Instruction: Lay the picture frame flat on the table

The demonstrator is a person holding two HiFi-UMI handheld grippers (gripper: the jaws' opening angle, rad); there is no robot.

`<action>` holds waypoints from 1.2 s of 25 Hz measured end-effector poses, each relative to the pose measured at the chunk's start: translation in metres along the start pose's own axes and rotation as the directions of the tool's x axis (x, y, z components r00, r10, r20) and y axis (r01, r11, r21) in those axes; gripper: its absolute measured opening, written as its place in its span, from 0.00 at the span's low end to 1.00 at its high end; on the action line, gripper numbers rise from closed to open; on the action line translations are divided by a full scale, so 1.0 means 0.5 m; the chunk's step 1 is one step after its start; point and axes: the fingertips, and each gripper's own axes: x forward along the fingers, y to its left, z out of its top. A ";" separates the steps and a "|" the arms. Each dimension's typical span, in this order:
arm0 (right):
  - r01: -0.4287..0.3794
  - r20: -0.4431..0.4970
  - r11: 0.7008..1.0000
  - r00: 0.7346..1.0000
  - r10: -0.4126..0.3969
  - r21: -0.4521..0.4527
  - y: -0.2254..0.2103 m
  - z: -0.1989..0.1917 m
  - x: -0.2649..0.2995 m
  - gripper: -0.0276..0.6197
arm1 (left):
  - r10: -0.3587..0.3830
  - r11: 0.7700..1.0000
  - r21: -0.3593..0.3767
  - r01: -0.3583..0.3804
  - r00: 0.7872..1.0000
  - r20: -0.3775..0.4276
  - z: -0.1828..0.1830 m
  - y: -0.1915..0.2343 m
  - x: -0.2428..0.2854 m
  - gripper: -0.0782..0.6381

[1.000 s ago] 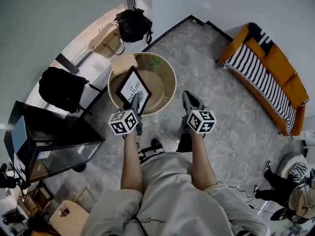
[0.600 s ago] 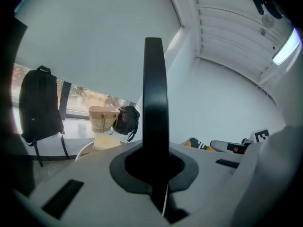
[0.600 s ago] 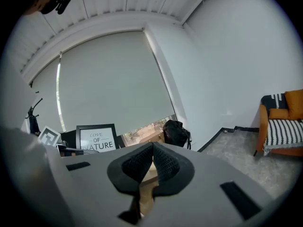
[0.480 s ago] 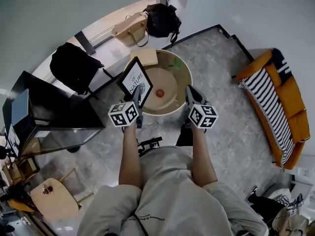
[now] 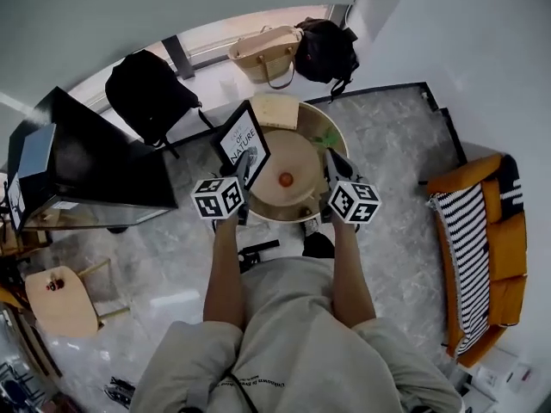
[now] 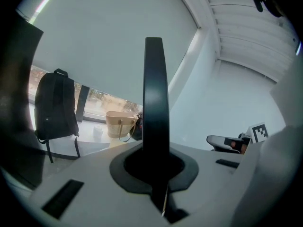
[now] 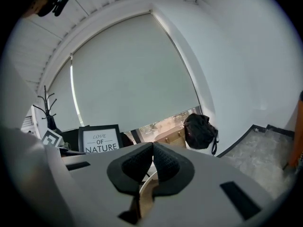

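Fingers (image 6: 127, 168) of the left gripper (image 5: 244, 163) pinch the frame (image 5: 243, 134) by its lower edge, so it stands upright and tilted over the table's (image 5: 293, 149) left rim, not yet flat. That edge grip likely leaves the face free to tip down onto the wood. The right gripper (image 5: 332, 160) is closed on nothing above the right rim, and both forearms reach forward side by side, pointing slightly downward.

Even bright daylight, soft shadows, strong fisheye edges, sharp.
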 end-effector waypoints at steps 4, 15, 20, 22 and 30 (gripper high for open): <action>-0.215 -0.046 0.971 0.974 0.220 0.107 -0.002 0.029 0.062 0.09 | 0.040 0.998 -0.057 -0.039 0.999 0.023 0.011 -0.009 0.045 0.15; -0.410 -0.198 0.898 0.878 0.436 0.161 -0.065 0.013 0.199 0.09 | 0.229 0.957 -0.189 -0.219 0.973 0.033 -0.038 -0.004 0.111 0.15; -0.484 -0.208 0.836 0.817 0.538 0.259 -0.060 -0.032 0.247 0.09 | 0.330 0.916 -0.231 -0.328 0.944 -0.030 -0.109 0.045 0.098 0.15; -0.484 -0.251 0.833 0.800 0.545 0.268 -0.069 -0.074 0.263 0.09 | 0.352 0.903 -0.238 -0.357 0.934 -0.063 -0.151 0.061 0.091 0.15; -0.550 -0.485 0.798 0.644 0.592 0.244 -0.086 -0.265 0.288 0.09 | 0.365 0.861 -0.338 -0.381 0.924 -0.112 -0.308 0.089 0.091 0.15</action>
